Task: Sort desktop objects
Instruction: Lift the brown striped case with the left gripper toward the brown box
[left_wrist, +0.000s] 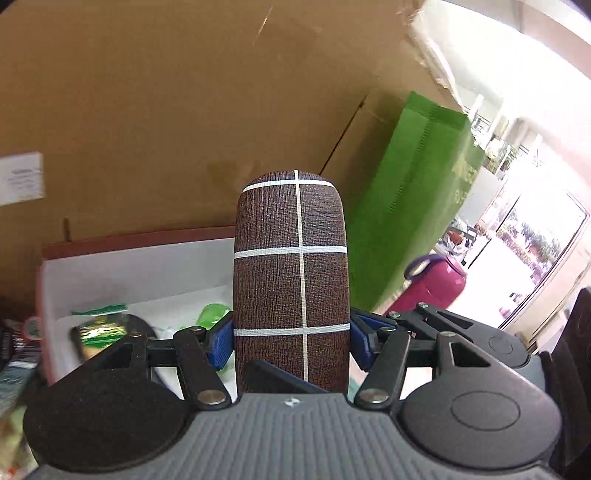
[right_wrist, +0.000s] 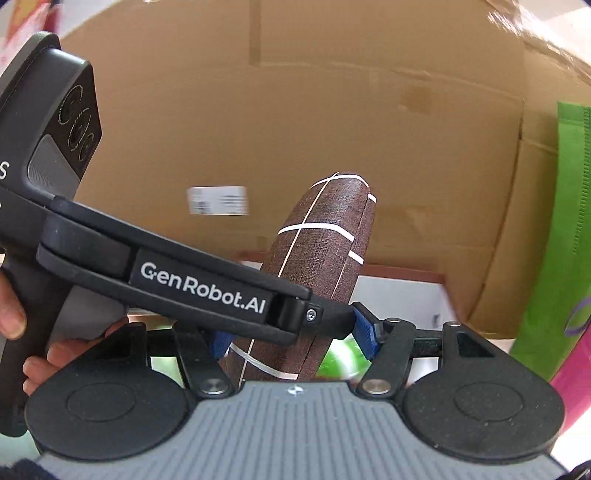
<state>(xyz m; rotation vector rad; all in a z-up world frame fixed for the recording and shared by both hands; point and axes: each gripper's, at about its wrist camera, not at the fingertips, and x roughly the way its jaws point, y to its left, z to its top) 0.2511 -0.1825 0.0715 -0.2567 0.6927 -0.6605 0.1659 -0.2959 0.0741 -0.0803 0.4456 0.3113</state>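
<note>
The brown case (left_wrist: 291, 280) with thin white lines on it is up in the air, held by both tools at once. It looks like a hard case with round ends, and it stands nearly upright in the left camera's view.

The left gripper (left_wrist: 291, 341) has its 2 blue pads (left_wrist: 221, 343) pressed on the 2 sides of the case, near its lower part. The jaws are about half wide, because the case fills the gap between them.

In the right camera's view the same case (right_wrist: 325, 236) leans a little to the left. The right gripper (right_wrist: 295, 341) has a blue pad (right_wrist: 364, 332) on the right edge of the case and another on the left, so it grips the case too. The left tool (right_wrist: 207, 288) crosses this view from the left, a long black arm with white letters on it. A hand (right_wrist: 22, 332) holds its handle at the left edge.

Behind the case is a big brown cardboard box (left_wrist: 166, 110) with a white label on it. Below the case sits a white box (left_wrist: 140, 273) with a reddish-brown rim. Green packets (left_wrist: 99, 325) lie inside it, but they are blurry. To the right stands a green bag (left_wrist: 406, 206), leaning on the cardboard. Just beside the bag is a dark pink bottle (left_wrist: 436, 284) with a purple loop on top.
</note>
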